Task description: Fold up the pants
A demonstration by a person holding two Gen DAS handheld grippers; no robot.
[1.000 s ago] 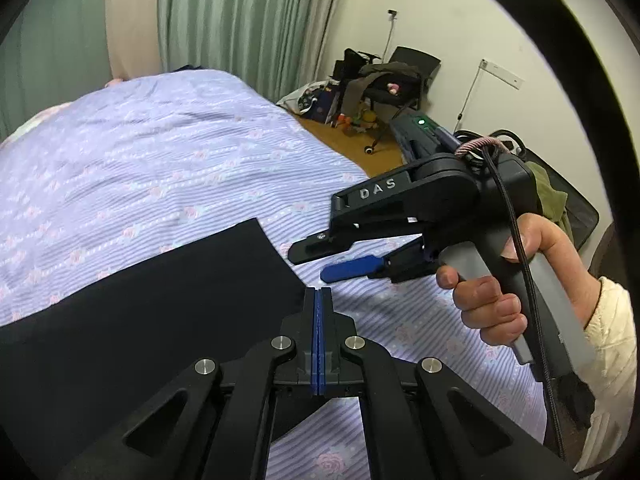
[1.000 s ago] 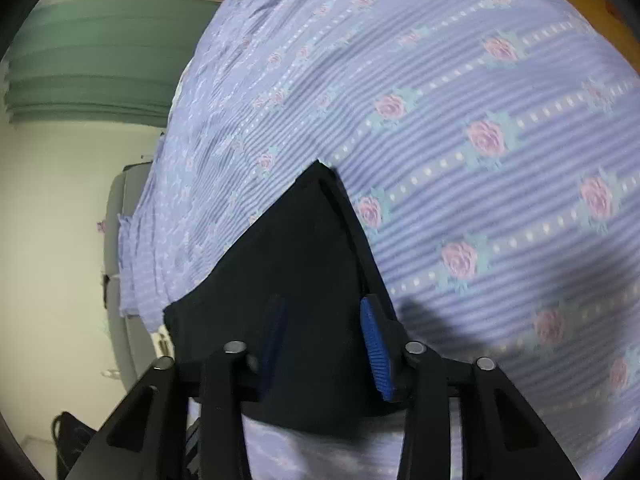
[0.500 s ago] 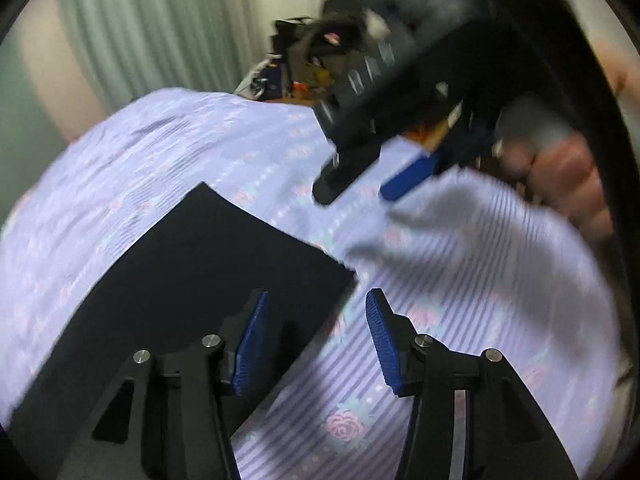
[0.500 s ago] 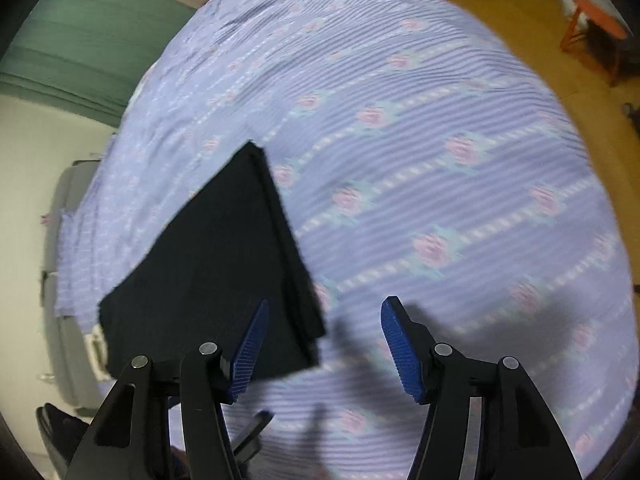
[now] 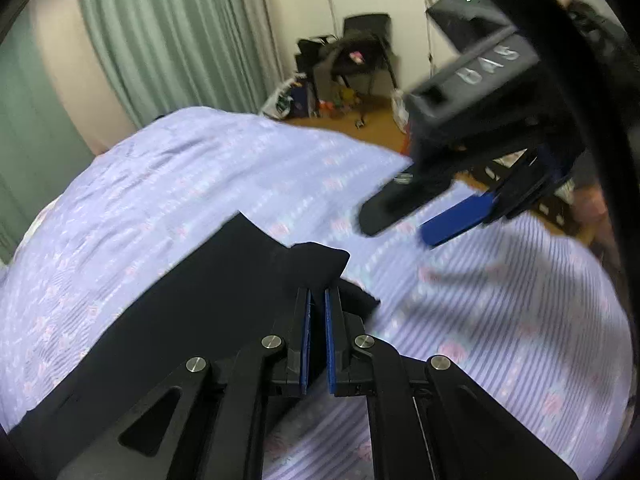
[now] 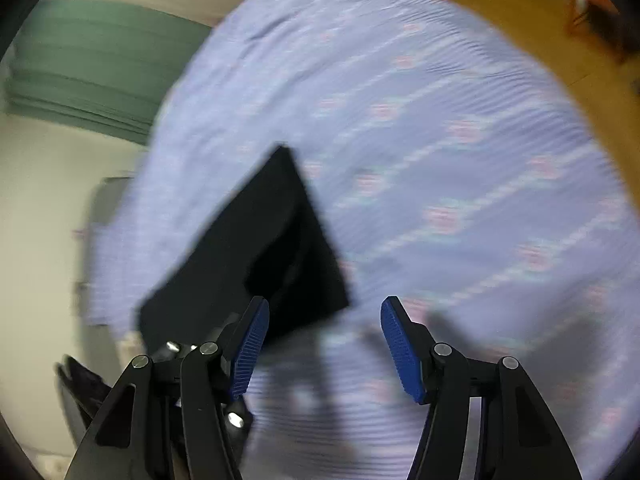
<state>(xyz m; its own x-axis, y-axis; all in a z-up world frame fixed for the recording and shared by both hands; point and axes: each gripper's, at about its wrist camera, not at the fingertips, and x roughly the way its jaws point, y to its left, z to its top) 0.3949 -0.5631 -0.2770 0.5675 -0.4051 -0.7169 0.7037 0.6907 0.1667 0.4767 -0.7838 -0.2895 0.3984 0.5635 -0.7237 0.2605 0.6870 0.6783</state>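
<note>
Black pants lie folded flat on a lilac flowered bedspread. My left gripper is at their near right corner, its jaws closing with the fabric pinched between the blue pads and bunched up into a raised flap. My right gripper hovers above the bedspread to the right of the pants, blurred. In the right wrist view the right gripper stands open with nothing between its fingers. There the pants lie ahead and to the left on the bedspread.
Green curtains hang behind the bed. A dark chair with clutter stands on the wooden floor beyond the bed's far edge. A person's hand holds the right gripper at the right rim of the left wrist view.
The left gripper opened, dropped to the pants' corner and closed on it, lifting a flap. The right gripper let go of the pants, rose away to the right and widened.
</note>
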